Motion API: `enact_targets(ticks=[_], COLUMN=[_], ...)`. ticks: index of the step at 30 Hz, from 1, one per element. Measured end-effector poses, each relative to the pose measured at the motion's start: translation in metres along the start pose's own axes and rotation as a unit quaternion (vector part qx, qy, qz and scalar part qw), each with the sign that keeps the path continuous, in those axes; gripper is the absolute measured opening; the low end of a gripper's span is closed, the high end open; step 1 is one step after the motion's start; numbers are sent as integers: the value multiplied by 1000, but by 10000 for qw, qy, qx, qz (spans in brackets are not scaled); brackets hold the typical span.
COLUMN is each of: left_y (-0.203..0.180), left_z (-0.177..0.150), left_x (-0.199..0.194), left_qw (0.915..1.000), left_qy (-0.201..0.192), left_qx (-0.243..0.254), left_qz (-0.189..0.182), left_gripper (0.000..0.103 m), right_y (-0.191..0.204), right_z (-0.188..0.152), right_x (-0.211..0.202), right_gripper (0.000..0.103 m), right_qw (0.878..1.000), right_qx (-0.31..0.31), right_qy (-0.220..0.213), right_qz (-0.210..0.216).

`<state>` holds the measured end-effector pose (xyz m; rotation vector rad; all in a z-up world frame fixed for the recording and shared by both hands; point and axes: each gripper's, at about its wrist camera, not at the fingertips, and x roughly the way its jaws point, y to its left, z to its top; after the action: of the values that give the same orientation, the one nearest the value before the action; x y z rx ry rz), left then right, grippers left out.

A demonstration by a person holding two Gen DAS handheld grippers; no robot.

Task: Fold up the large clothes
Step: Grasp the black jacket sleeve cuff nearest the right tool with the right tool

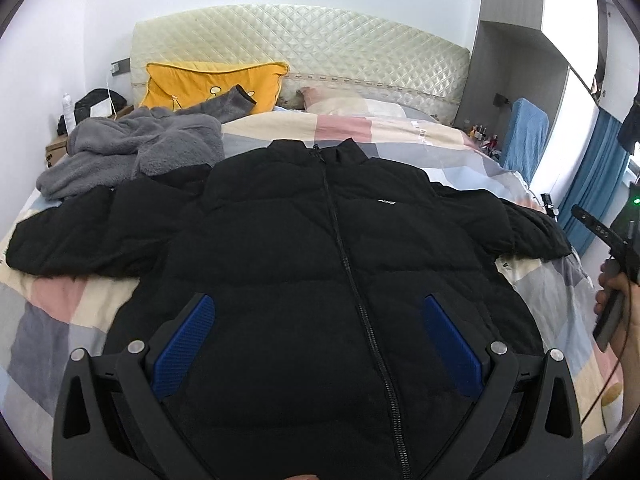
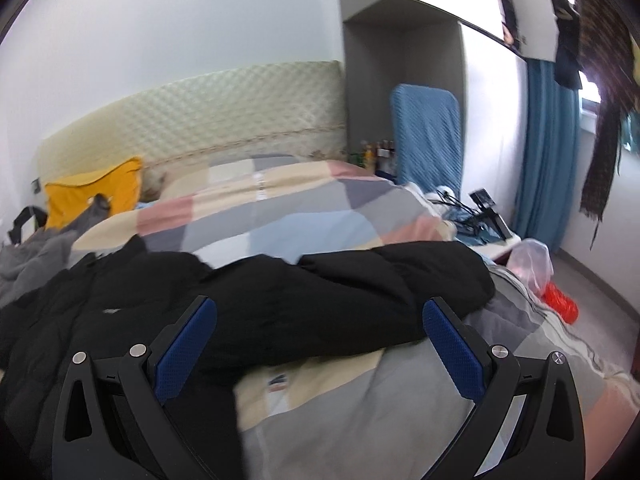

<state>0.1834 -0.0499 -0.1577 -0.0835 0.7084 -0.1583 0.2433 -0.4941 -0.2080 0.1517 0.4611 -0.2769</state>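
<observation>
A black puffer jacket (image 1: 320,240) lies flat and zipped on the bed, collar toward the headboard, both sleeves spread out sideways. My left gripper (image 1: 318,308) is open and empty, held above the jacket's lower front near the zipper. My right gripper (image 2: 320,312) is open and empty, over the jacket's right sleeve (image 2: 380,280), which lies across the bed's right side. The right gripper's body and the hand holding it show at the right edge of the left wrist view (image 1: 616,256).
A grey fleece garment (image 1: 132,148) is heaped at the bed's back left, by a yellow pillow (image 1: 216,84). The patchwork duvet (image 1: 400,128) covers the bed. A quilted headboard (image 1: 320,48), a blue-covered chair (image 2: 426,136), a blue curtain (image 2: 548,152) and a plastic bag (image 2: 536,264) stand beyond.
</observation>
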Motion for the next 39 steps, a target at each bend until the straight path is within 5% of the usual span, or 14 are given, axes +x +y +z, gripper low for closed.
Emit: enact_targets(ticks=[6, 16, 23, 31, 36, 39], left_y=[4, -14, -20, -27, -26, -21], left_z=[-11, -19, -21, -18, -14, -15], left_x=[14, 29, 24, 39, 55, 61], left_qw=[9996, 9999, 9995, 9995, 9996, 9993], left_qy=[136, 90, -279, -243, -45, 65], left_qx=[-235, -79, -96, -76, -160, -283], left_qz=[-37, -14, 70, 170, 231, 244], left_gripper=[103, 103, 103, 103, 103, 103], right_y=[-39, -100, -140, -176, -202, -200], right_z=[-11, -46, -69, -59, -69, -67], right_x=[20, 68, 94, 113, 144, 161], right_gripper=[102, 95, 91, 89, 90, 93], right_qw=[9983, 9834, 9543, 9536, 9351, 9374], right_qx=[579, 1688, 2825, 2951, 3422, 3341], right_qy=[22, 644, 886, 591, 878, 908], right_qz=[-27, 176, 418, -127, -293, -372])
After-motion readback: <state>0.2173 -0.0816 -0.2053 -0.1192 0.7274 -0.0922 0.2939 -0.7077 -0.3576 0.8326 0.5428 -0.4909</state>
